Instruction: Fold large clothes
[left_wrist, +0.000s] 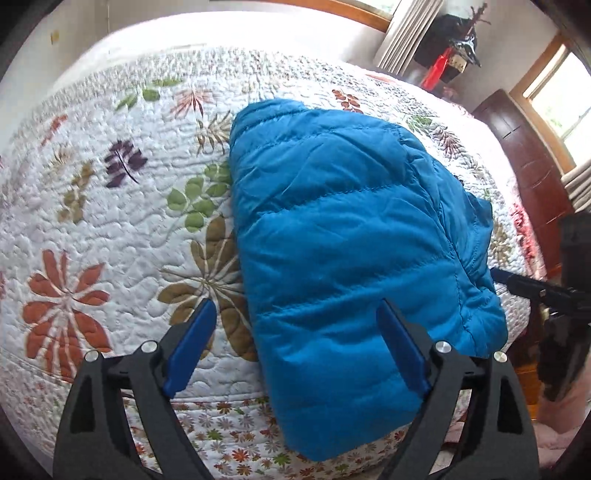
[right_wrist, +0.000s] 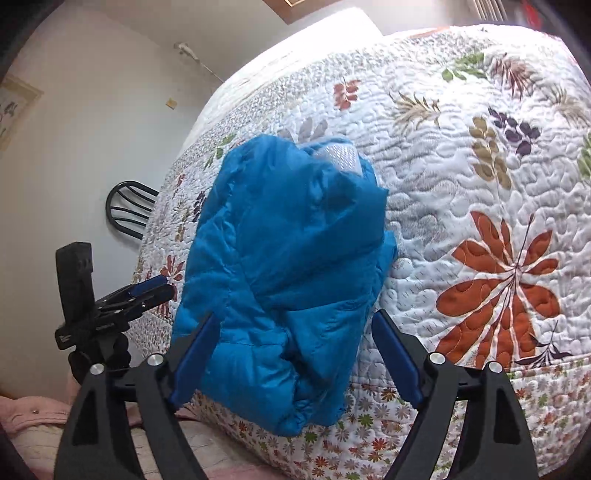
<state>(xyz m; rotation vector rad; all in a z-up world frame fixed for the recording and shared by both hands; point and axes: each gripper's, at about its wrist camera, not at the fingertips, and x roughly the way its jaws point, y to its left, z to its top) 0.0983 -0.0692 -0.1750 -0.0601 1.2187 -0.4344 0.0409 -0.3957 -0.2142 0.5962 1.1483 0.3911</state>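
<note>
The blue jacket (left_wrist: 351, 236) lies folded on the bed (left_wrist: 110, 221), long axis running away from both grippers; left gripper (left_wrist: 295, 347) and right gripper (right_wrist: 291, 350) hover nearby with jaws wide apart, holding nothing.

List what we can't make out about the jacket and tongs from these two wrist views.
- Puffy blue quilted jacket: its underside and inner folds are hidden by its own top layers in both views.
- Jacket hem: hangs over the edge of the floral quilted bedspread; the left tongs cover part of it.
- Right tongs: open, but contact with the jacket is unclear.
- Sleeves: in neither view can I tell them apart.
</note>
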